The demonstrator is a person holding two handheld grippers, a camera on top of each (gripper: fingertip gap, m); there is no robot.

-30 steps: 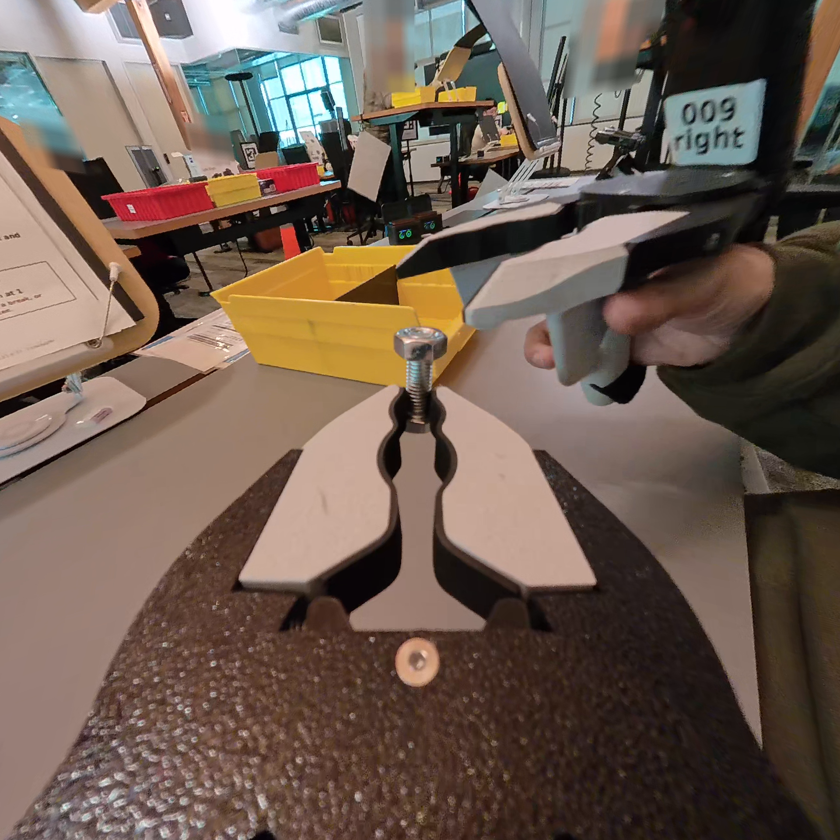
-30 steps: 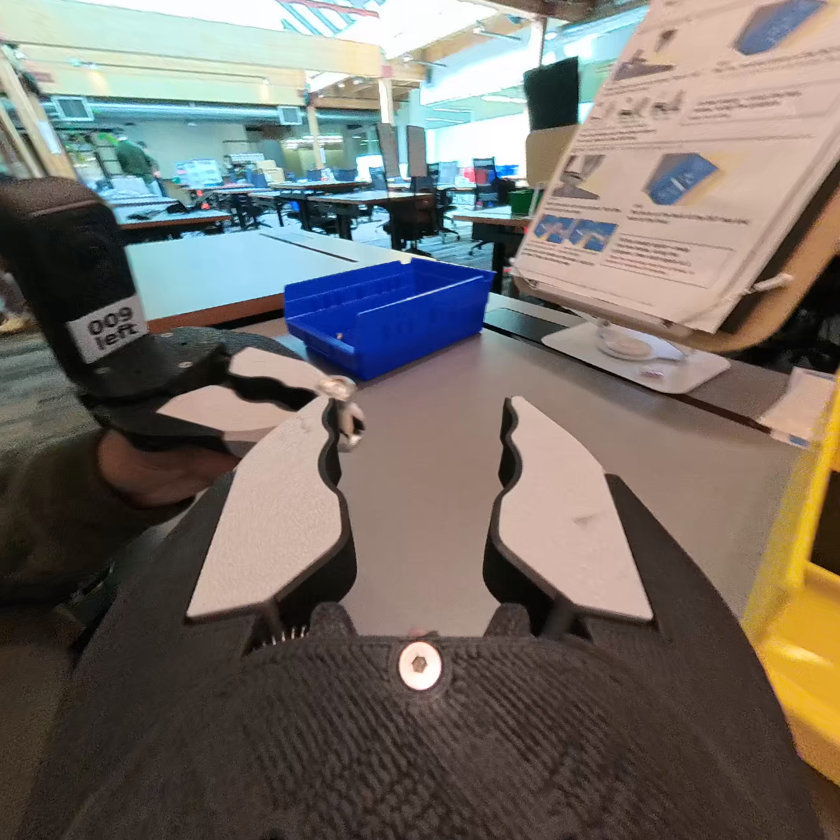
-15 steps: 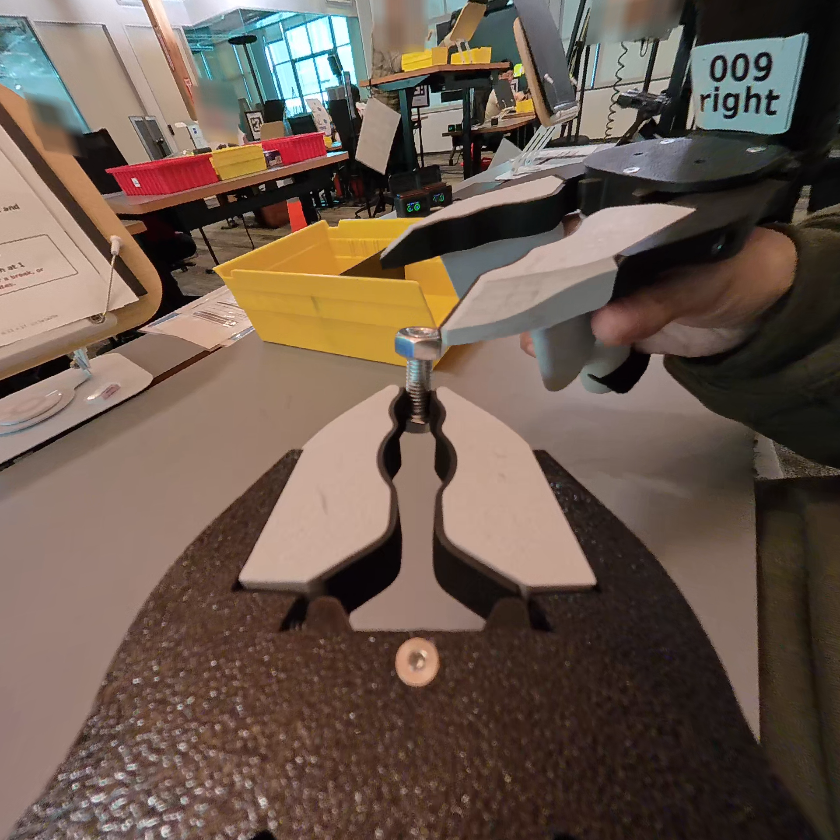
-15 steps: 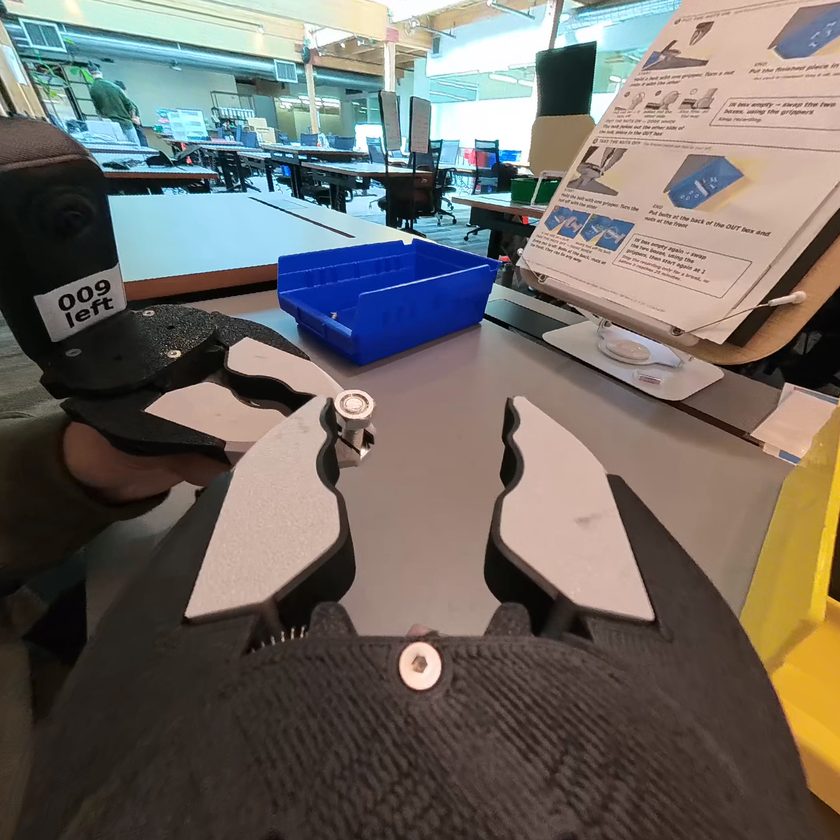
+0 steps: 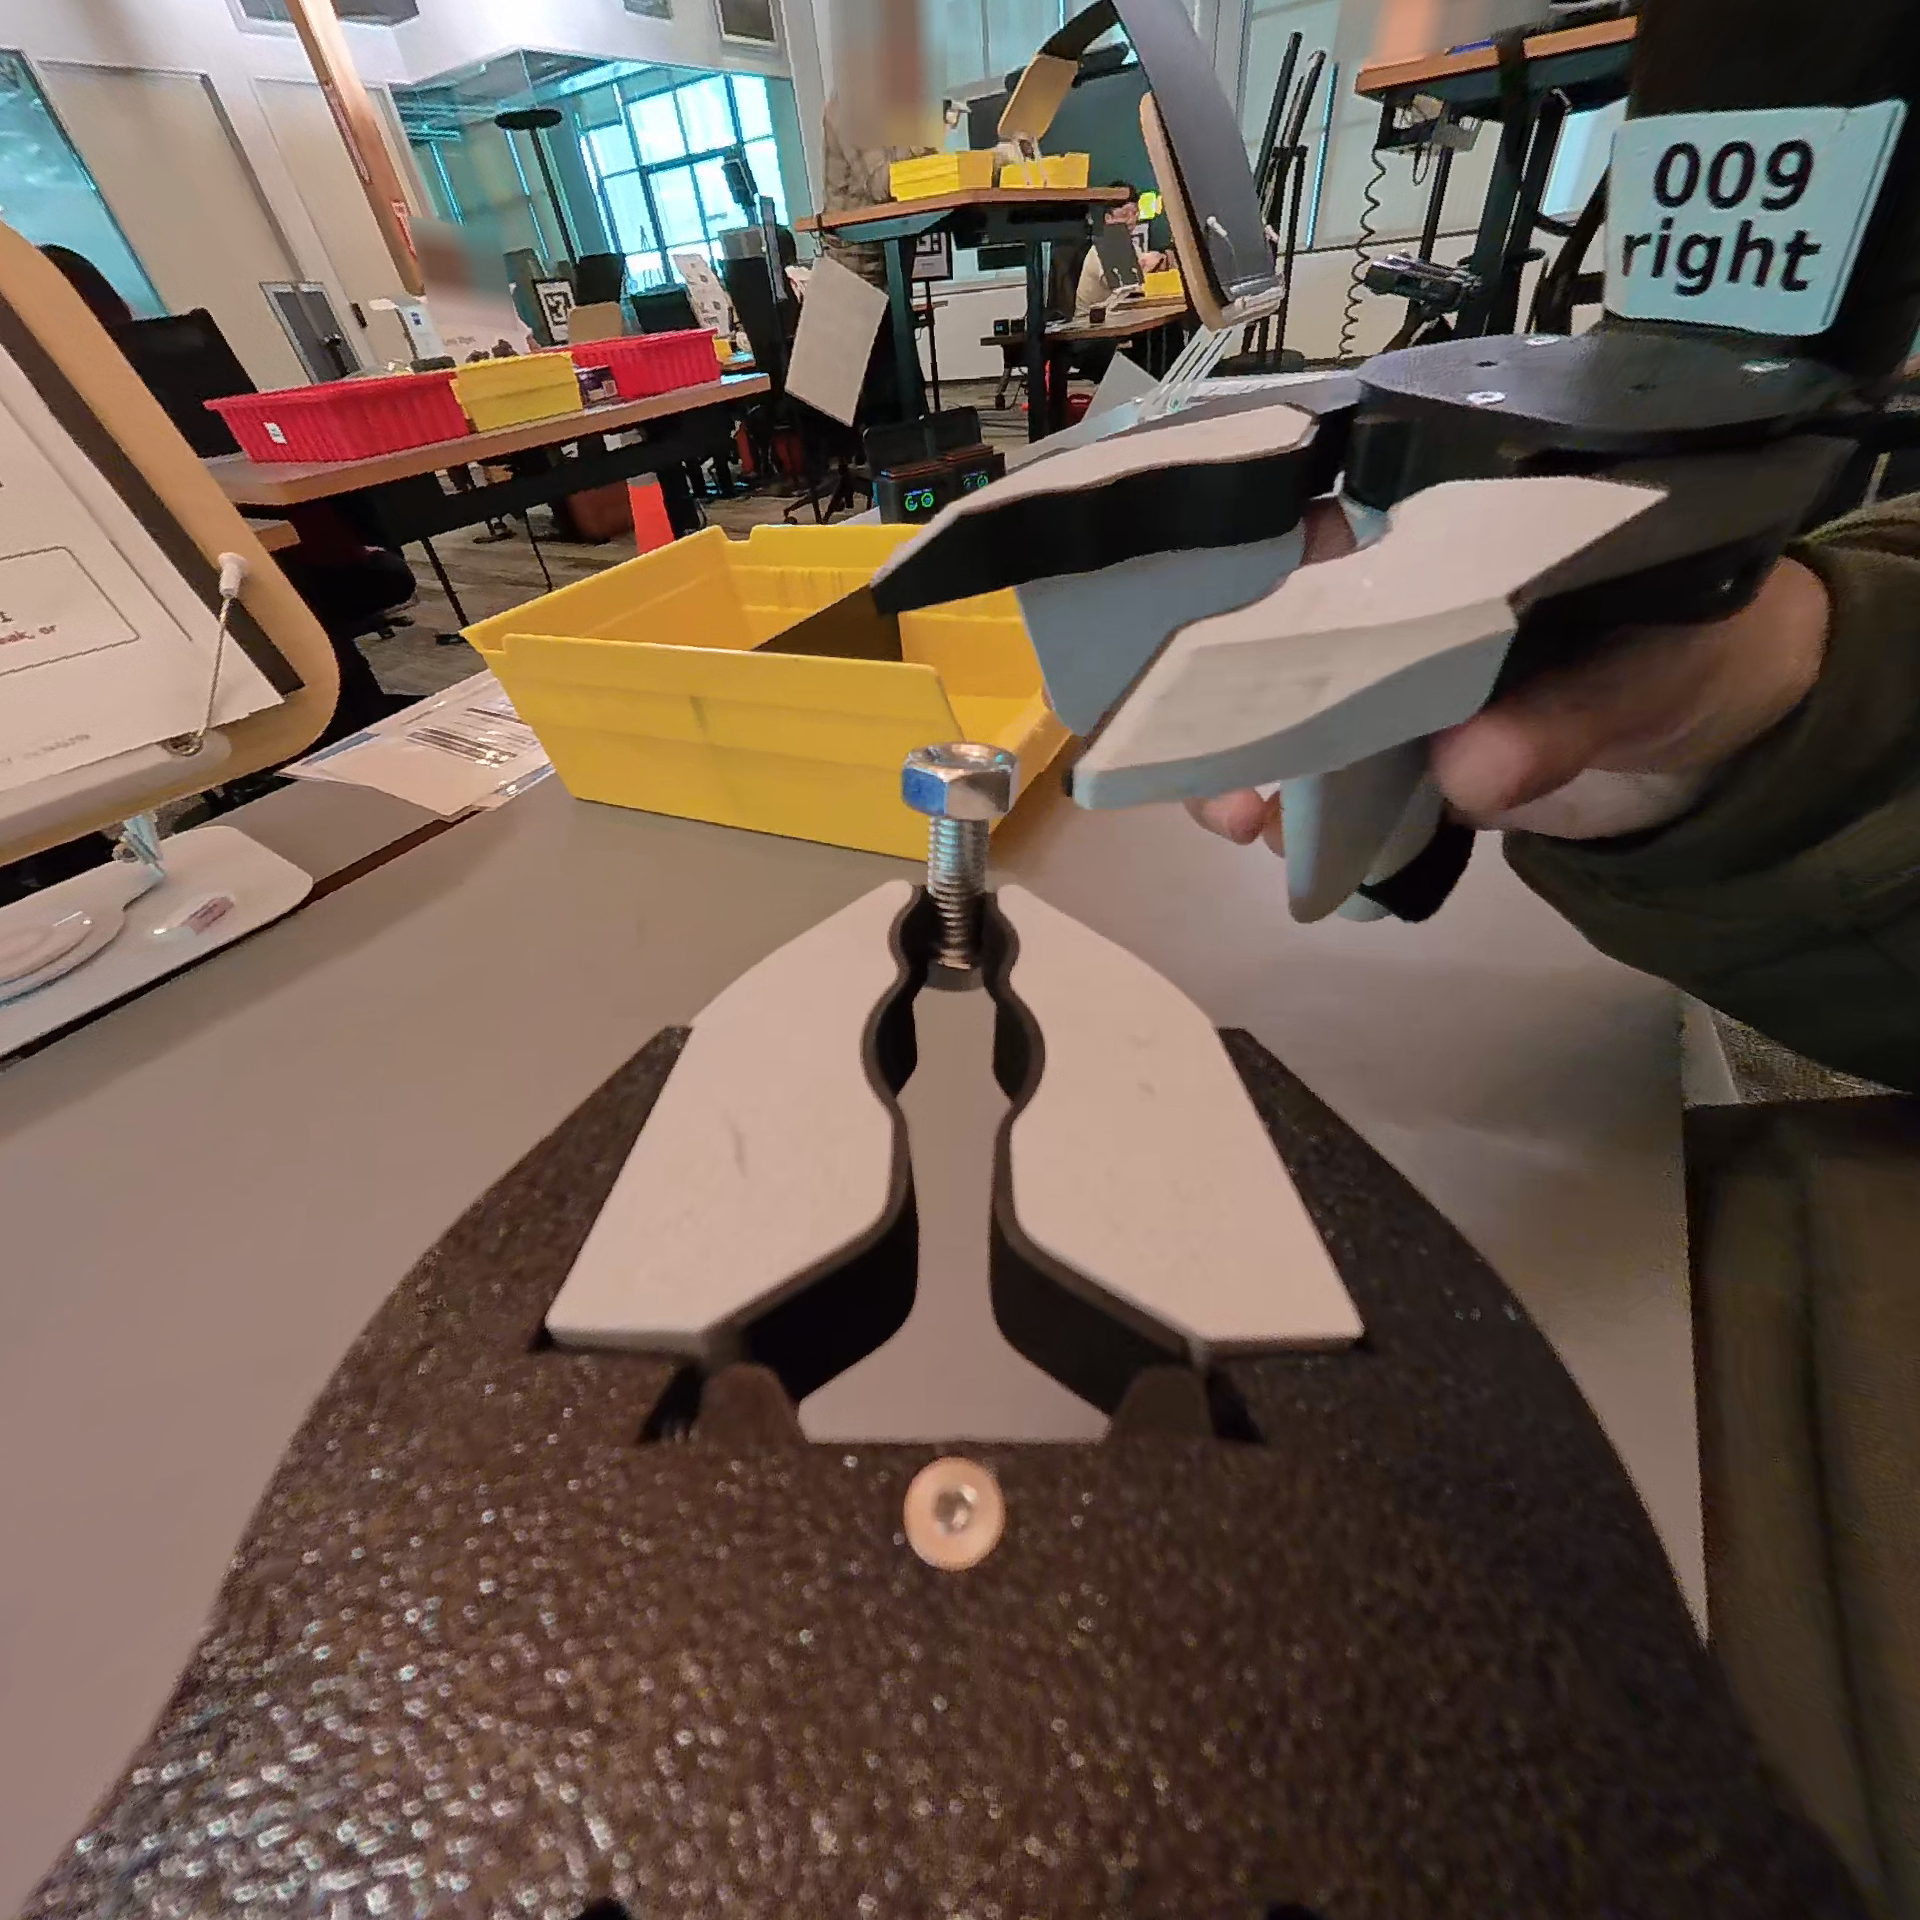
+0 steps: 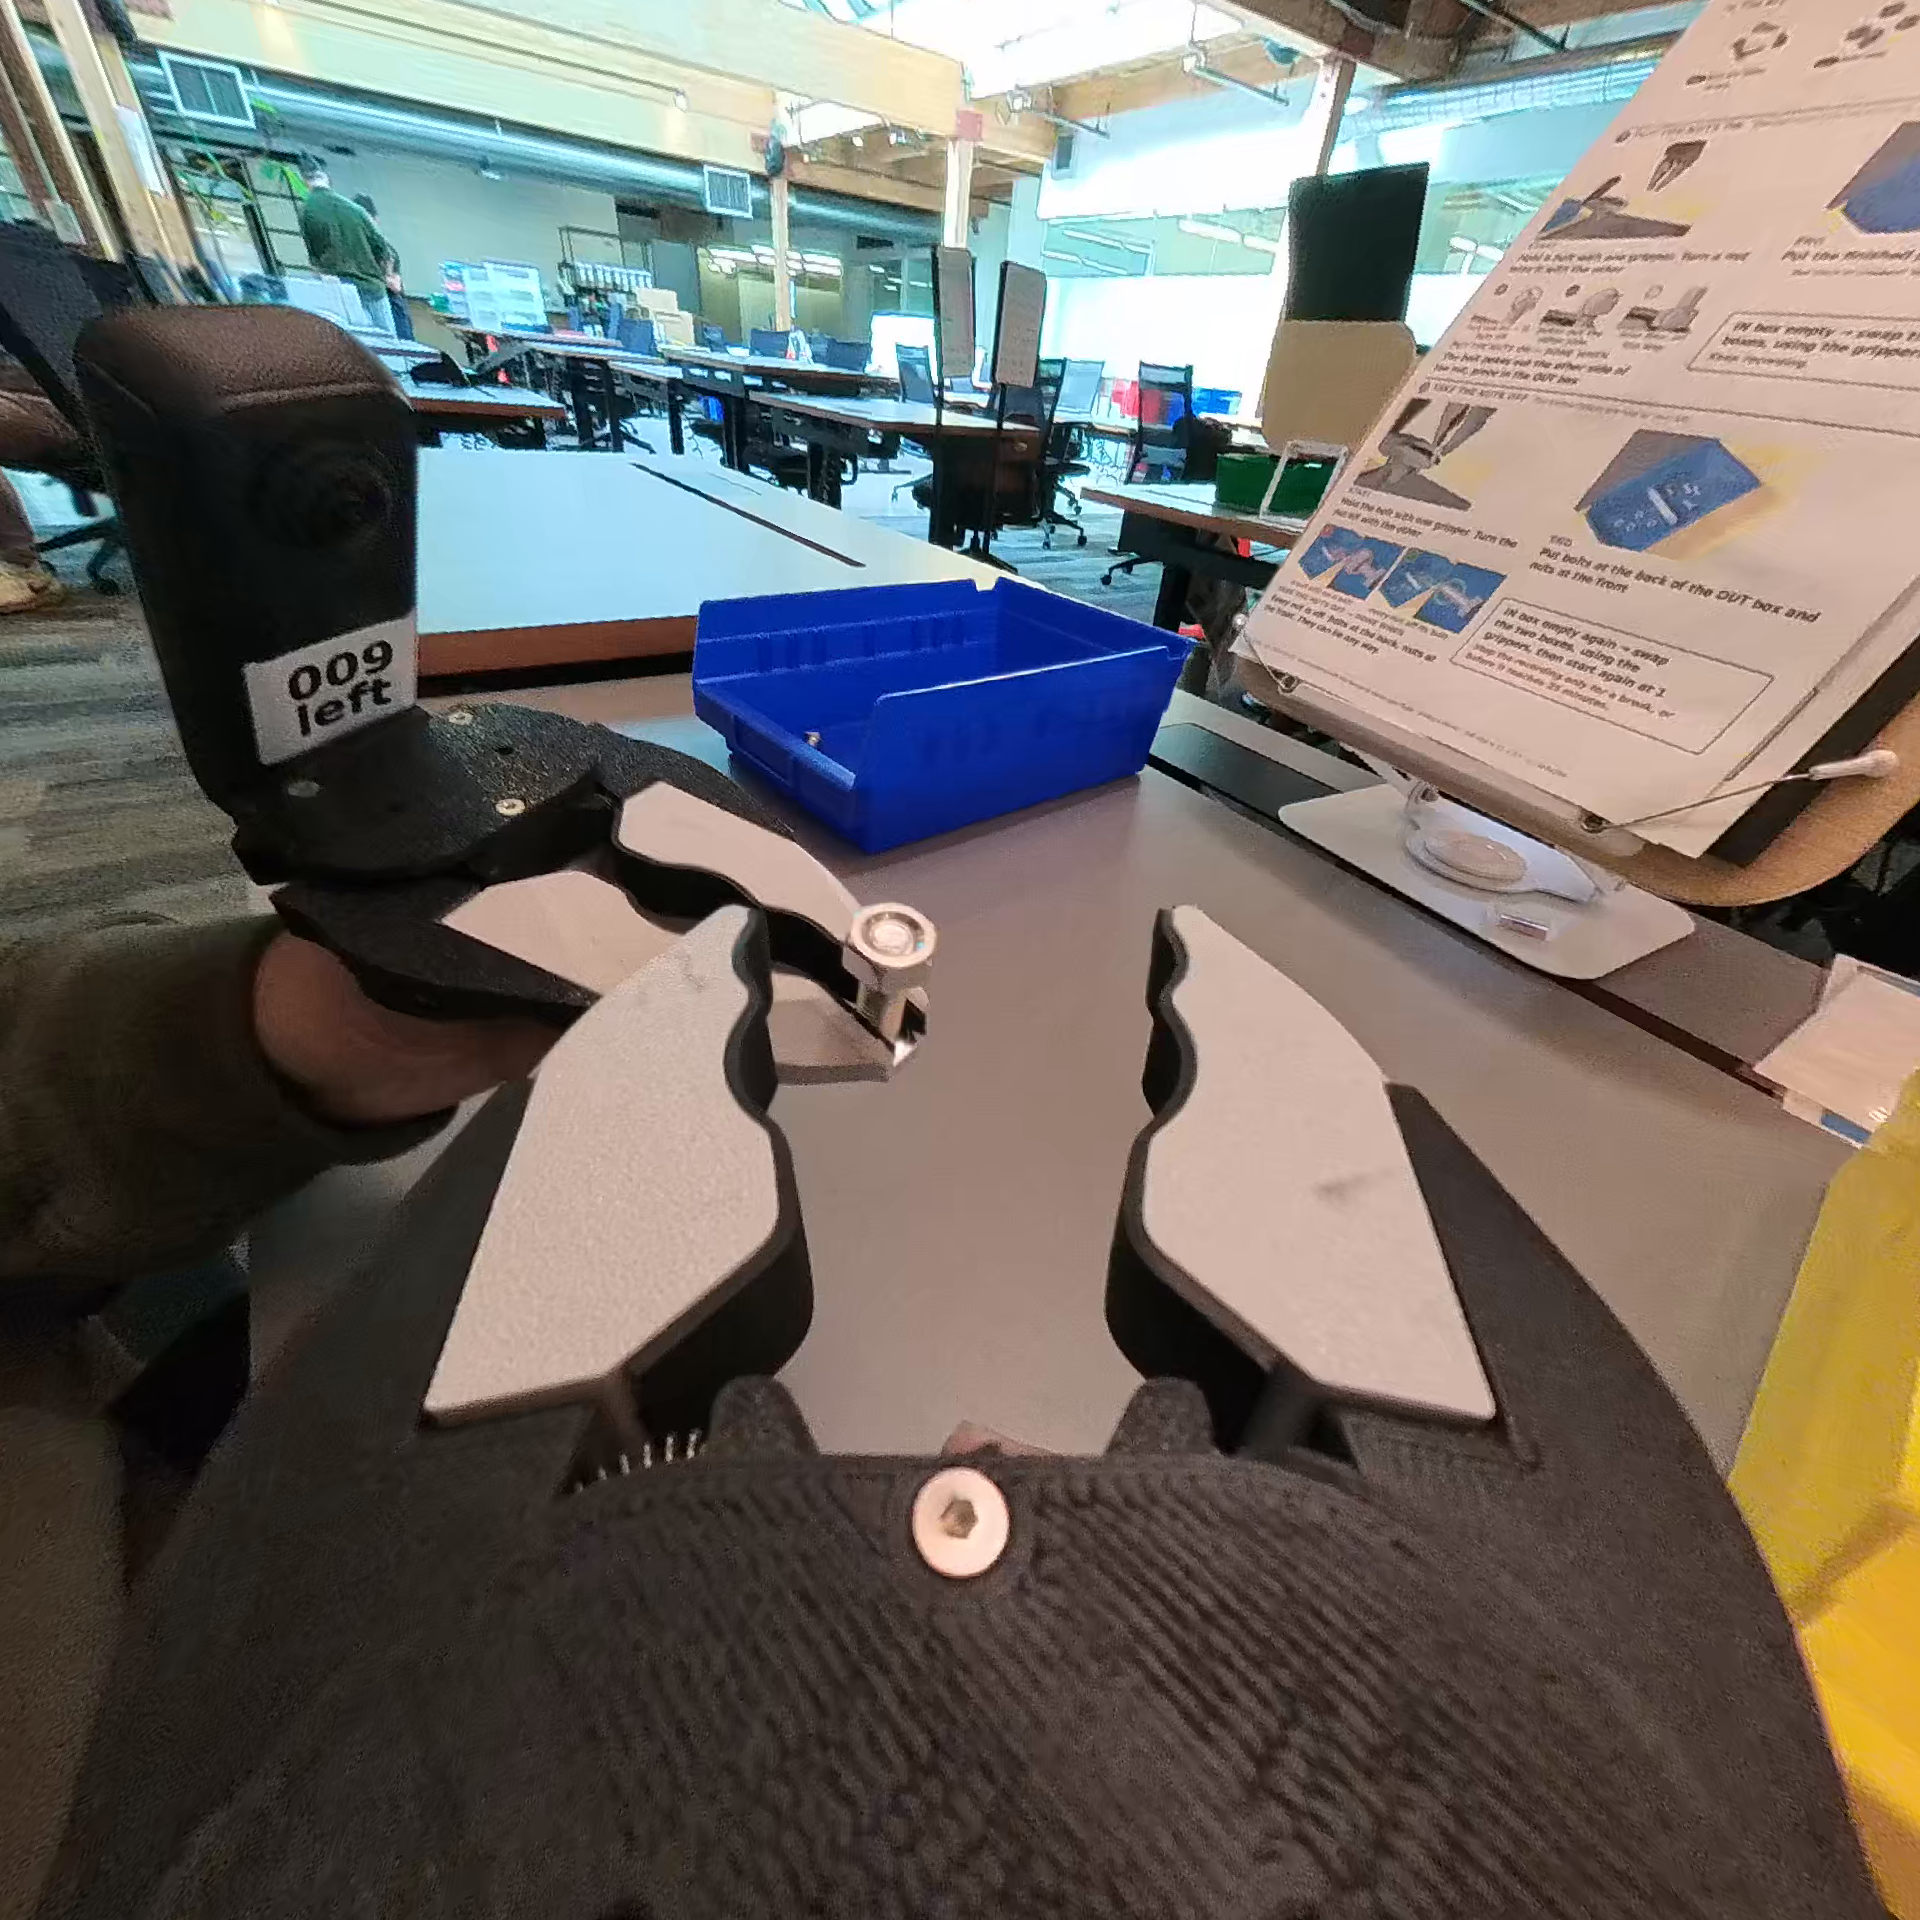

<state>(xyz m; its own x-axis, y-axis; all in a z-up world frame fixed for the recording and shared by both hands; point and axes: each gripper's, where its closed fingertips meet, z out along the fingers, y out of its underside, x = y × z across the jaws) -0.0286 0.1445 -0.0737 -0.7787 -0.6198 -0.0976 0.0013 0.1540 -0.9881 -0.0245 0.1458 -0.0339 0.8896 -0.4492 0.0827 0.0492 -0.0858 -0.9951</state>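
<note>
Pinching bolt shank at fingertips, left gripper holds it upright, head up, above grey table. Right gripper empty, jaws spread; bolt just beside its left finger.

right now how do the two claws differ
The left claw is shut on a hex bolt, gripping its threaded shank so the head stands above the fingers; the right claw is open and holds nothing. The left claw points toward the yellow bin, the right toward the blue bin. Both have grey-faced fingers on black bodies and hang over the grey table.
</note>
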